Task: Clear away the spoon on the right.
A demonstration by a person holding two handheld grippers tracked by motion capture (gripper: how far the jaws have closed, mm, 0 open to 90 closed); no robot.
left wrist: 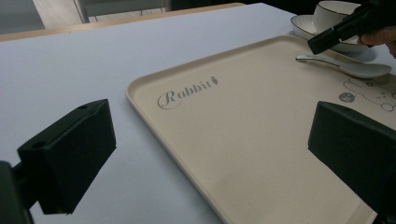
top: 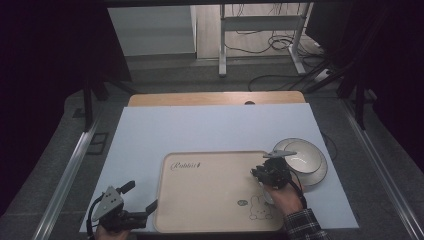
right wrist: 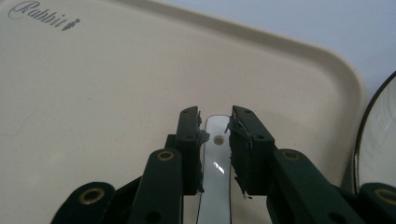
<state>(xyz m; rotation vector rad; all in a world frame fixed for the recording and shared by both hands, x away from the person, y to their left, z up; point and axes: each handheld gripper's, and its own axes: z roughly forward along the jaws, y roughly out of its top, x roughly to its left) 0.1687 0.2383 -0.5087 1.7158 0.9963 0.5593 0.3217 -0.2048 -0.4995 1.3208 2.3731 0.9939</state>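
A beige tray (top: 210, 156) printed "Rabbit" lies on the white mat. A white spoon (left wrist: 355, 69) rests flat on the tray's right part, handle pointing left. My right gripper (top: 256, 173) hovers low along that handle. Its jaws (right wrist: 215, 112) stand a narrow gap apart with the handle (right wrist: 217, 154) seen between them, and from the left gripper view the jaw (left wrist: 327, 37) sits just above the spoon, so it is open. My left gripper (top: 141, 196) rests at the tray's front left corner, wide open (left wrist: 210, 154) and holding nothing.
A white bowl (top: 295, 150) stands on a dark-rimmed plate (top: 316, 172) just right of the tray, close to my right gripper. The white mat (top: 210, 125) stretches bare behind the tray. A wooden table edge (top: 215, 98) lies beyond it.
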